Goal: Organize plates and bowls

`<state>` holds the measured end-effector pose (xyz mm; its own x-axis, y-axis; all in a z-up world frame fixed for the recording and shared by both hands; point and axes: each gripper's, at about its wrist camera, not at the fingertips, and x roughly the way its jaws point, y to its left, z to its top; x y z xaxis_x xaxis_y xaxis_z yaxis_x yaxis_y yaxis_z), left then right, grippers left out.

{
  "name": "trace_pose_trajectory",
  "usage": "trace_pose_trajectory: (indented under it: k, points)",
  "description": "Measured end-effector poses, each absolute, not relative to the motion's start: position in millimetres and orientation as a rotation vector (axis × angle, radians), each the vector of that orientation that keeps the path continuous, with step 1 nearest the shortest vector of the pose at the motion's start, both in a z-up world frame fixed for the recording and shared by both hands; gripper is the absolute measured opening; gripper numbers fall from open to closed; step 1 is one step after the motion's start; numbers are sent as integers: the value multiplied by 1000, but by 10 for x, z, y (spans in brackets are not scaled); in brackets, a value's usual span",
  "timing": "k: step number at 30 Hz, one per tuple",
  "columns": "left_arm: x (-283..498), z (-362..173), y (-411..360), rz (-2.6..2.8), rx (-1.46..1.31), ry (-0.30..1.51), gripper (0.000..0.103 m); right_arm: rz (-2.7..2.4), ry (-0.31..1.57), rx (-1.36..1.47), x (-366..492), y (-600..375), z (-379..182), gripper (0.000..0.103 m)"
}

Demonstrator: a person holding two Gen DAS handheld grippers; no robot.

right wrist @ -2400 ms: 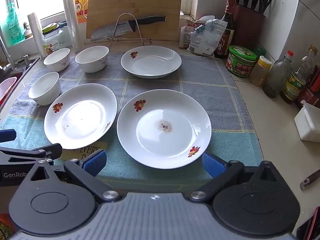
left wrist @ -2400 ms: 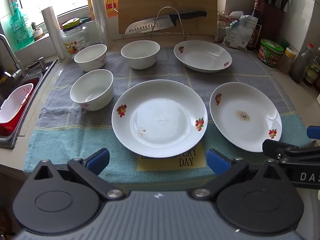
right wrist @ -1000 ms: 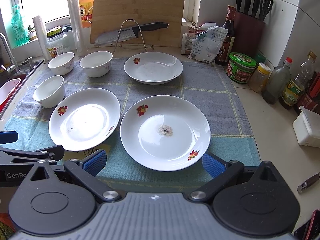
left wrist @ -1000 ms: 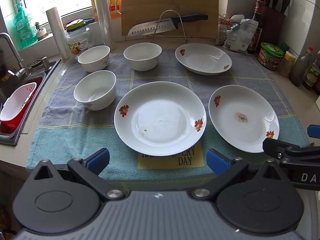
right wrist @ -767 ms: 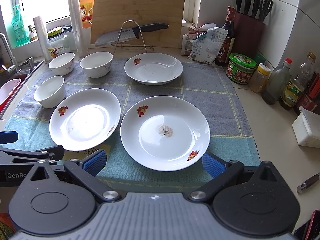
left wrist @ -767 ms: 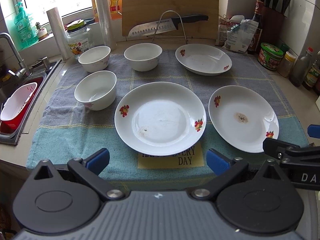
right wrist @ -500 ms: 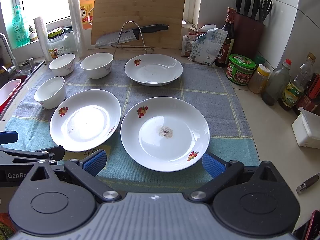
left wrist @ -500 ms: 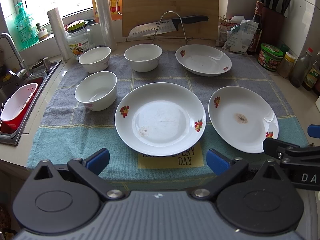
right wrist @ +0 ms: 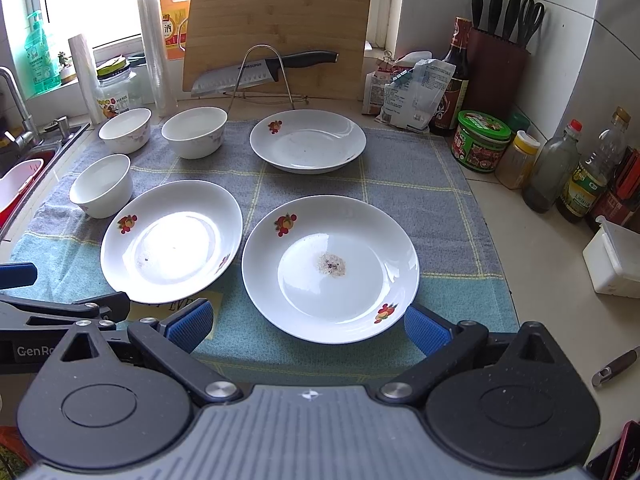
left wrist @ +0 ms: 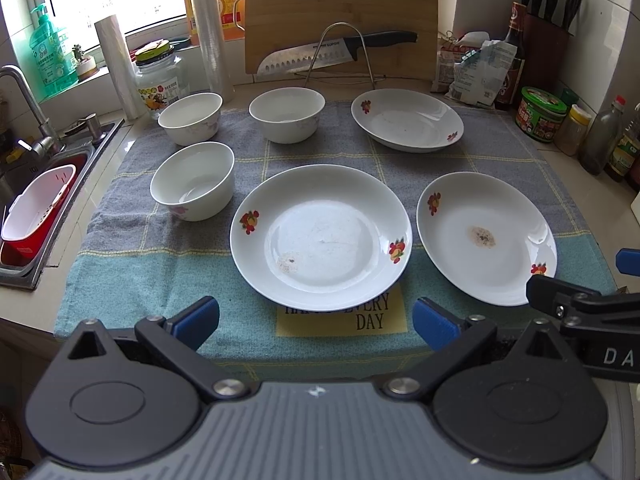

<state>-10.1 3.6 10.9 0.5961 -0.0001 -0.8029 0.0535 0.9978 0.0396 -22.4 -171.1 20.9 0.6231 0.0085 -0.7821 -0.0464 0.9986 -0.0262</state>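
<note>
Kitchen surface [right wrist: 532, 264], pale and tiled-looking, draped with a grey-and-teal checked towel [left wrist: 132, 268]. On the towel: three white bowls [left wrist: 193, 179] grouped at the far left, one deep plate [left wrist: 407, 119] at the back right, two flowered plates in front, side by side and just apart — the middle plate [left wrist: 320, 236] faintly smudged, the right plate [right wrist: 330, 267] with a brownish crumb stain at its centre. Behind, a bamboo cutting board [right wrist: 276, 28] leaning upright against the wall, a knife [right wrist: 260, 68] resting across a wire stand. Sink [left wrist: 24, 200] with a red-and-white basket at far left; knife block, jars and bottles along the right wall.

Left claw [left wrist: 316, 320] spread wide, empty, hovering at the towel's near edge before the middle plate. Right claw [right wrist: 308, 326] likewise agape, empty, before the stained plate.

Compared with 2.4 seconds ago: both views drawn back and up slightly, dishes unmoved.
</note>
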Motion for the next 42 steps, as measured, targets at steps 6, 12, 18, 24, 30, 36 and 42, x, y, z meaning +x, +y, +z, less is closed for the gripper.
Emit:
trace_pose_trajectory:
  k: [6,12,18,24,30,36,42]
  points:
    - [-101,112,36,-31,62,932,102,32,891,-47,-243,-1708,223,103]
    - [-106,114,39,-32,61,930,102,33,887,-47,-256,-1718,230,103]
    - [-110,116,35,-31,61,930,102,34,884,-46,-260,-1728,234,103]
    - [-111,119,5,-35,57,925,102,43,863,-45,-267,-1756,244,103]
    - [-107,100,-31,-44,55,921,102,74,819,-51,-291,-1775,233,103]
    - [-116,89,-58,-62,57,899,102,129,757,-63,-329,-1822,214,103]
    - [-104,42,-92,-70,68,886,102,176,699,-80,-354,-1933,130,103]
